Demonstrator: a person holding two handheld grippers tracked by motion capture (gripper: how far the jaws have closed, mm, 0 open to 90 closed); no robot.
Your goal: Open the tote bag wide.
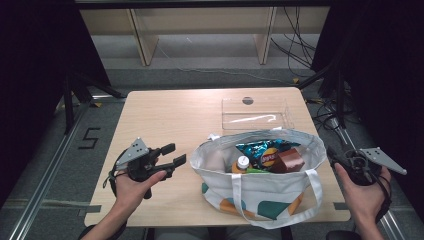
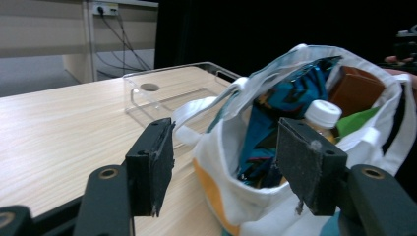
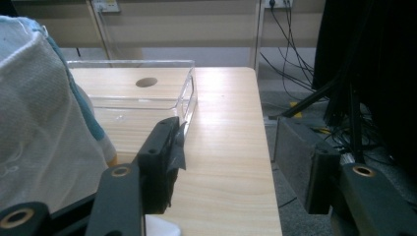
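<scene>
A white tote bag (image 1: 260, 192) with teal and orange shapes stands open near the table's front edge. Inside it lie a blue chip bag (image 1: 265, 152), a brown box (image 1: 290, 161) and a white-capped bottle (image 1: 242, 163). My left gripper (image 1: 175, 155) hovers just left of the bag, open and empty, its jaws pointing at the bag. In the left gripper view the bag (image 2: 246, 196) sits right beyond my left gripper (image 2: 228, 167). My right gripper (image 1: 336, 159) is held at the bag's right side by the table's right edge. In the right gripper view its jaws stand apart around nothing, my right gripper (image 3: 236, 162) beside the bag (image 3: 39, 128).
A clear plastic tray (image 1: 256, 114) lies empty behind the bag, towards the table's (image 1: 165, 115) far right. Wooden shelving legs and loose cables (image 1: 295, 47) are on the floor beyond the table. Dark curtains flank both sides.
</scene>
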